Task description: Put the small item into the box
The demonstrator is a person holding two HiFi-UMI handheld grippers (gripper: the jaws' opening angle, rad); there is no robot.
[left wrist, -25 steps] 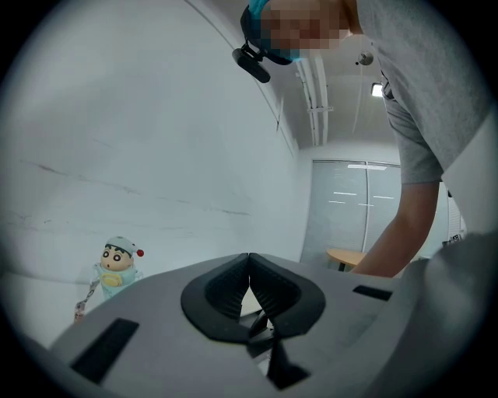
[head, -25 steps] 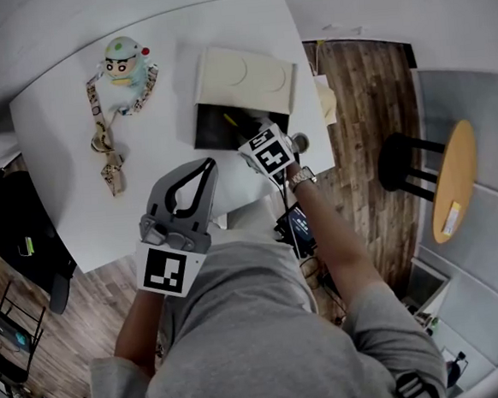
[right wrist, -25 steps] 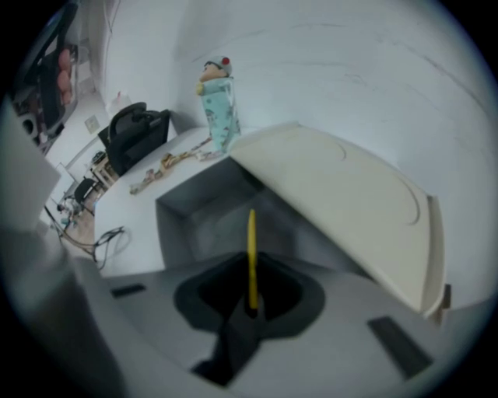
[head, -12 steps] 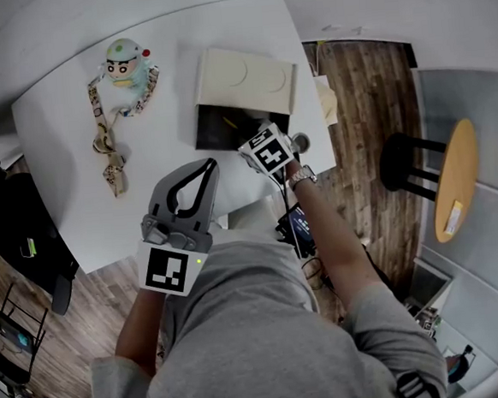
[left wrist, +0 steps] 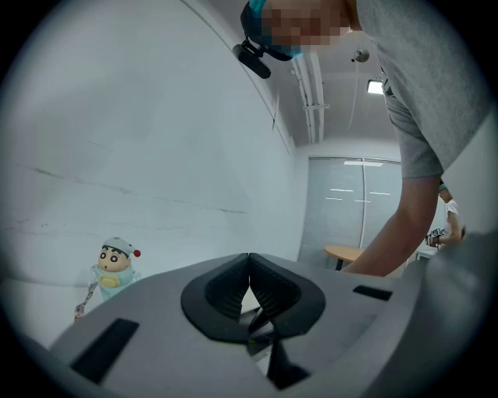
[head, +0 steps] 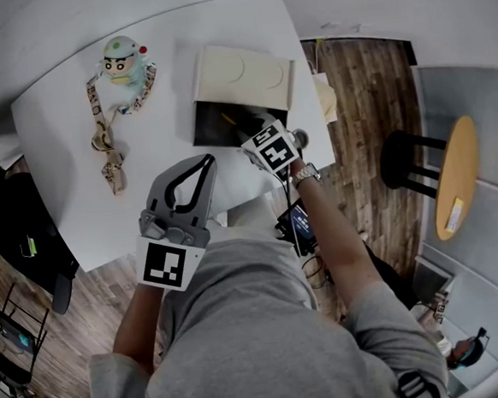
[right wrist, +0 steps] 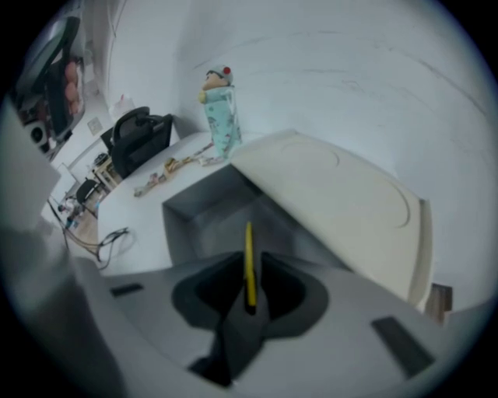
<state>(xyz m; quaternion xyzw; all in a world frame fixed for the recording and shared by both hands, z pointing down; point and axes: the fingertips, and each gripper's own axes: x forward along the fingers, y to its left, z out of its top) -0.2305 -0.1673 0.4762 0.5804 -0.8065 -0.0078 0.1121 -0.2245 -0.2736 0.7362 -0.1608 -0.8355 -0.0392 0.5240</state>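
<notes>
A thin yellow stick [right wrist: 248,237] is pinched in my right gripper [right wrist: 249,258], which is shut on it. The stick points into the dark inside of the open box [right wrist: 208,221], whose cream lid [right wrist: 342,202] leans back on the right. In the head view the right gripper [head: 244,131] sits at the box's [head: 207,127] near right edge, with the yellow stick [head: 229,118] over the opening. My left gripper [head: 206,161] hovers over the table's front, left of the box. Its jaws are shut and empty in the left gripper view [left wrist: 249,256].
A cartoon doll [head: 124,62] with a patterned lanyard [head: 105,149] lies at the far left of the white table [head: 77,190]. Left of the table is a black bag [right wrist: 140,132]. A black stool [head: 405,163] and a round wooden table [head: 453,178] stand on the right.
Almost nothing has moved. The right gripper still holds the yellow stick over the box opening, and the left gripper has drifted slightly.
</notes>
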